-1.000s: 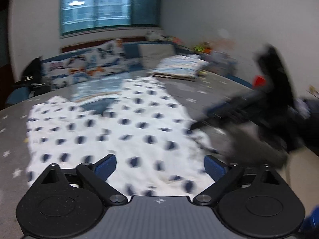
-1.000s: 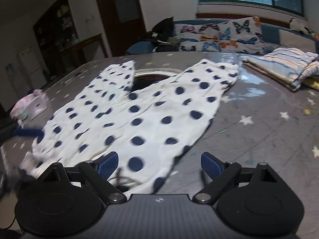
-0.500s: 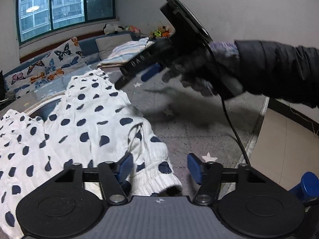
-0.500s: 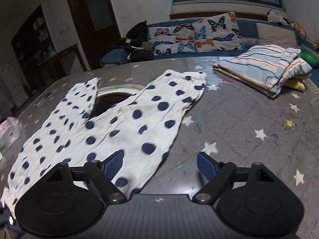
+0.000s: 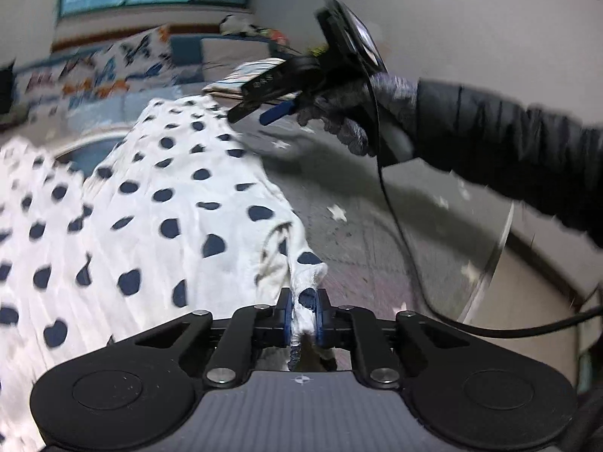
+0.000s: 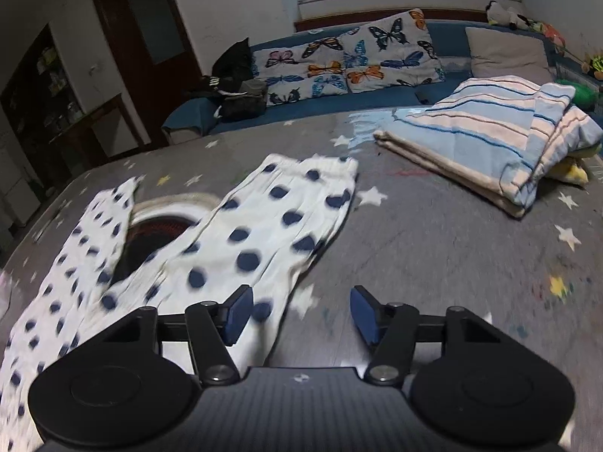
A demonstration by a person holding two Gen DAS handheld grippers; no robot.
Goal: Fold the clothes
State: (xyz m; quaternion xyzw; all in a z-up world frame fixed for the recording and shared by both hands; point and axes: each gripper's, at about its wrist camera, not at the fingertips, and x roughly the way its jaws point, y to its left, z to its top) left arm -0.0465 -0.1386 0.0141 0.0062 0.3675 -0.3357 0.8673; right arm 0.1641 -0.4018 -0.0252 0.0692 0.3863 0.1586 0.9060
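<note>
The left gripper (image 5: 304,310) points down at the dotted pants (image 5: 158,203). Its jaws are closing, and its blue pads (image 5: 287,310) pinch a bit of the pants' edge between them. The right gripper (image 6: 297,314) points down too, just past the side of the pants. Its jaws are closing with only a corner of the cloth between them, not touched. A gloved hand (image 5: 339,109) in a dark sleeve (image 5: 508,150) holds the right gripper up above the pants.

Polka-dot garment (image 5: 158,203) blurred, cut off at left edge
</note>
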